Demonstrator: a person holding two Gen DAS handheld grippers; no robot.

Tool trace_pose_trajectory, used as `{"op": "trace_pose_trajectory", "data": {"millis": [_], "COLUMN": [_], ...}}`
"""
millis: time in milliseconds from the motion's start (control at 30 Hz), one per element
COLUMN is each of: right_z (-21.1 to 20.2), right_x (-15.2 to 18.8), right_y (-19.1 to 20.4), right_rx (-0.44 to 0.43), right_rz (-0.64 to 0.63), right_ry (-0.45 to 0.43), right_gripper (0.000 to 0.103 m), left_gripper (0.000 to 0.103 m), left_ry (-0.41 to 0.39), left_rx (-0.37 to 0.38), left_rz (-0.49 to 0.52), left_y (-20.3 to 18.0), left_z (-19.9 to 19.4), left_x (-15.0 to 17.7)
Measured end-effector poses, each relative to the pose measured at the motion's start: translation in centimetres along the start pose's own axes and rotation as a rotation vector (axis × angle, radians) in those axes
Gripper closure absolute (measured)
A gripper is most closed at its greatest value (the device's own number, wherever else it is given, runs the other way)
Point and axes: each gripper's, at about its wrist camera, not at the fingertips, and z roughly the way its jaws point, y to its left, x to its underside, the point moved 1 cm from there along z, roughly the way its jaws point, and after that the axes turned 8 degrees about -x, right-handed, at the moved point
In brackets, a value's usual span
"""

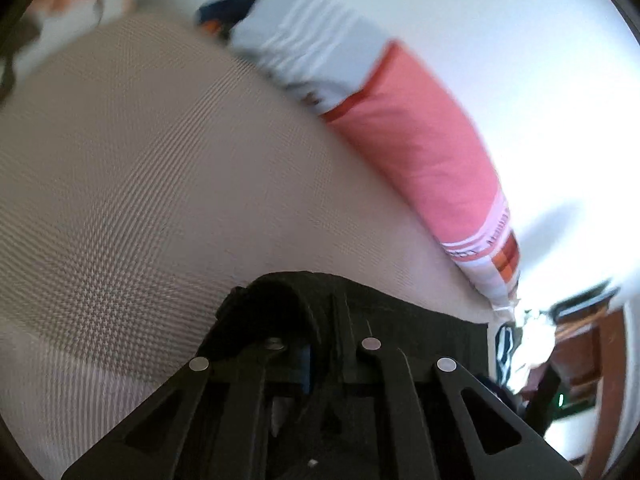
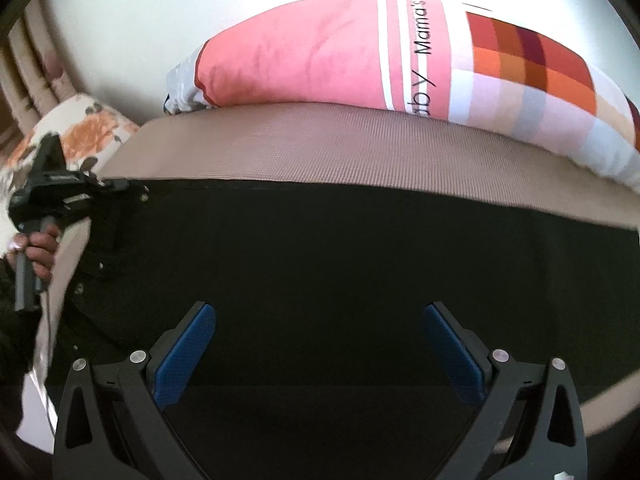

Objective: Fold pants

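Jaws on the left gripper (image 1: 316, 344) are clamped together on a bunched corner of the black pants (image 2: 340, 264); fabric wads up over the fingertips in the left wrist view. In the right wrist view the same gripper sits at the pants' far-left corner, a hand (image 2: 38, 250) wrapped around its grey handle.

Right gripper (image 2: 320, 344): jaws spread wide, blue pads (image 2: 184, 356) on either side, nothing between them but the pants lying flat below. Contact with the cloth: cannot tell.

Pants are laid out across a tan textured bed cover (image 2: 360, 148), straight far edge running left to right, filling most of the right wrist view.

Behind the far edge, a pink pillow (image 2: 304, 60) with a white stripe, printed lettering and an orange-red check block rests against a white wall (image 2: 140, 20). Floral orange cushion (image 2: 88, 132) at the far left. Left wrist view is motion-blurred.
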Motion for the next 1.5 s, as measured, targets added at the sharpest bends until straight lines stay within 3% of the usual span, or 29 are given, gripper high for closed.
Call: {"op": "trace_pose_trajectory", "data": {"millis": [267,400,467,667,867,1033,1100,1233,1400,1500], "right_z": [2.4,4.4,5.4,8.1,8.9,9.1,8.4,6.1,-0.5,-4.3], "right_x": [-6.4,-9.6,-10.9,-11.5,-10.3,-9.6,-9.0,-7.8,-5.1,-2.8], "right_y": [-1.6,-2.0,-2.5,-3.4,-4.8,-4.8,-4.7,-3.8,-1.4,-0.4], "right_rx": [-0.223,-0.275,-0.299,-0.389,-0.386,-0.339,-0.300,-0.173,-0.016,0.021], "right_rz": [-0.349,-0.464,-0.500,-0.571,-0.626,-0.659,-0.665,-0.665,-0.620,-0.596], "right_ry": [0.200,0.283,0.314,0.466,0.539,0.530,0.500,0.382,0.171,0.107], "right_gripper": [0.000,0.015,0.016,0.036,0.051,0.086,0.092,0.095,0.096,0.096], "left_gripper": [0.096,0.096,0.096,0.096,0.096,0.096,0.096,0.096,0.096,0.096], "left_ry": [-0.110,-0.148,-0.162,-0.168,-0.165,-0.156,-0.158,-0.159,-0.168,-0.163], "left_rx": [0.089,0.107,0.108,0.090,0.048,0.033,0.022,0.014,-0.025,-0.017], "left_rz": [0.162,0.202,0.216,0.190,0.199,0.197,0.204,0.182,0.210,0.225], "left_y": [-4.5,-5.8,-6.4,-6.4,-6.8,-7.2,-7.3,-6.9,-6.7,-6.6], "left_z": [-6.7,-8.9,-9.5,-10.4,-10.3,-10.0,-9.9,-9.7,-10.8,-12.3], "left_x": [2.9,4.3,4.8,5.1,5.1,5.2,5.2,4.9,5.6,7.0]}}
